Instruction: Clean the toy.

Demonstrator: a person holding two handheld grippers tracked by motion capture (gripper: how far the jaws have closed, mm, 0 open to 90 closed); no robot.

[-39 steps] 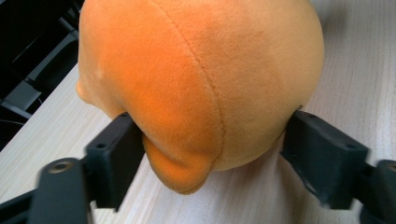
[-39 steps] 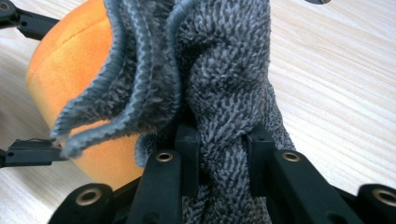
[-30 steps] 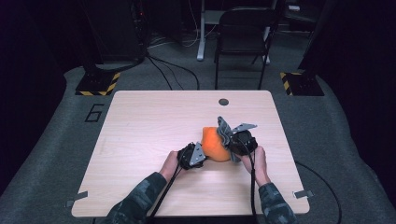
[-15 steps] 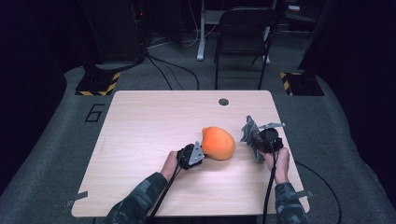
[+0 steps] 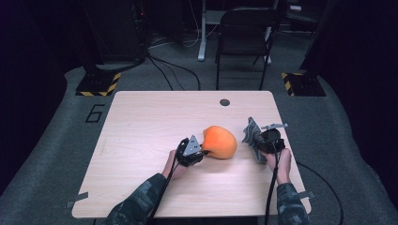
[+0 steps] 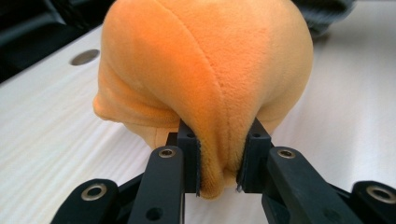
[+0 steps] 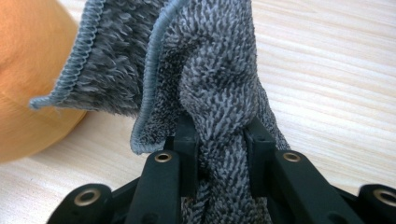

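An orange plush toy (image 5: pixel 219 141) rests on the wooden table (image 5: pixel 141 122) near its middle. My left gripper (image 5: pixel 196 149) is shut on a fold of the orange plush (image 6: pixel 205 79) at its near left side, jaws pinching the fabric. A grey terry cloth (image 5: pixel 252 135) hangs bunched just right of the plush, apart from it. My right gripper (image 5: pixel 263 144) is shut on the grey cloth (image 7: pixel 210 79), whose stitched edges fan out above the jaws. In the right gripper view the orange plush (image 7: pixel 32 70) lies at the left behind the cloth.
A small round dark hole (image 5: pixel 225 102) sits near the table's far edge. Beyond the table stand a dark chair (image 5: pixel 244 37) and cables on the grey floor. Yellow-black striped blocks (image 5: pixel 98 84) lie on the floor at both far corners.
My right gripper has carried the grey cloth off the plush and rightward, then drifted slightly back left. The left gripper and the plush have stayed put.
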